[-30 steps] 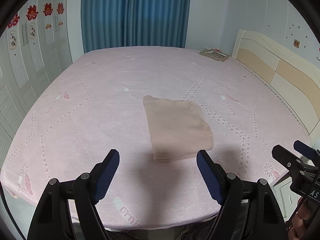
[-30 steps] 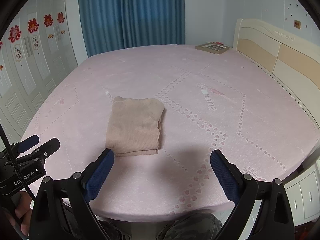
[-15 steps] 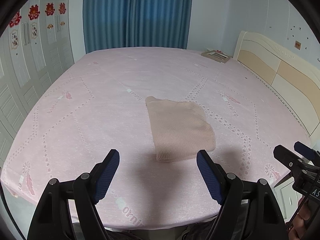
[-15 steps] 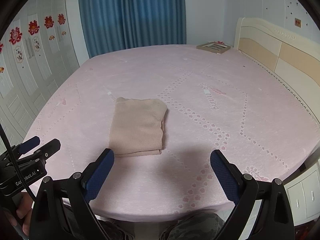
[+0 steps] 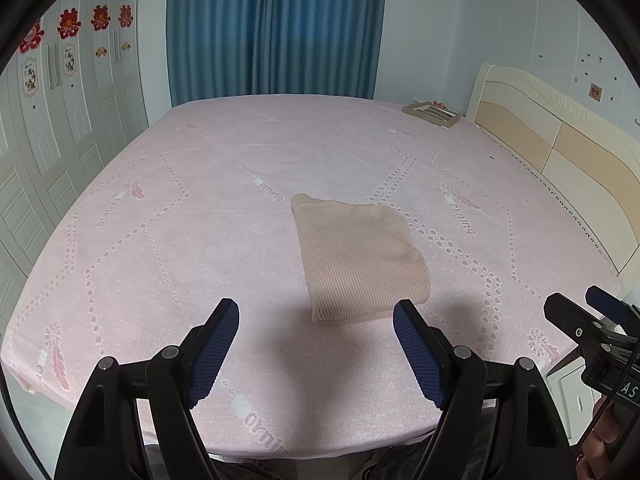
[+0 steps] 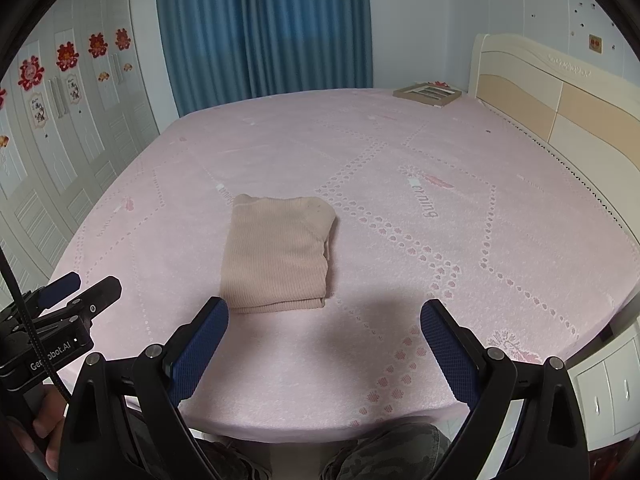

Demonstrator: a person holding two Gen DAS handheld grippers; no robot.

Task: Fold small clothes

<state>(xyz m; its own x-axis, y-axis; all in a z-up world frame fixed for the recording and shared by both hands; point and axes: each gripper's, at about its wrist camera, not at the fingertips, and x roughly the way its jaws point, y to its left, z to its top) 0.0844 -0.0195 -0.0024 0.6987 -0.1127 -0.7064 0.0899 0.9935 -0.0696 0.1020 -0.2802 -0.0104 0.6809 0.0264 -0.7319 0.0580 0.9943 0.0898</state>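
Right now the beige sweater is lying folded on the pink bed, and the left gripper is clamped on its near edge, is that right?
Not quite. The beige sweater does lie folded on the pink bed, but the left gripper is open and empty, hanging short of its near edge without touching it. The left wrist view shows this.

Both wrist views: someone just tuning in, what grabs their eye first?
The folded beige ribbed garment lying alone on the near middle of the pink patterned bedsheet. Next, the blue-padded fingers of both grippers, spread wide at the near edge of the bed, holding nothing. Behind, blue curtains hang past the bed's far side, with a cream headboard at right.
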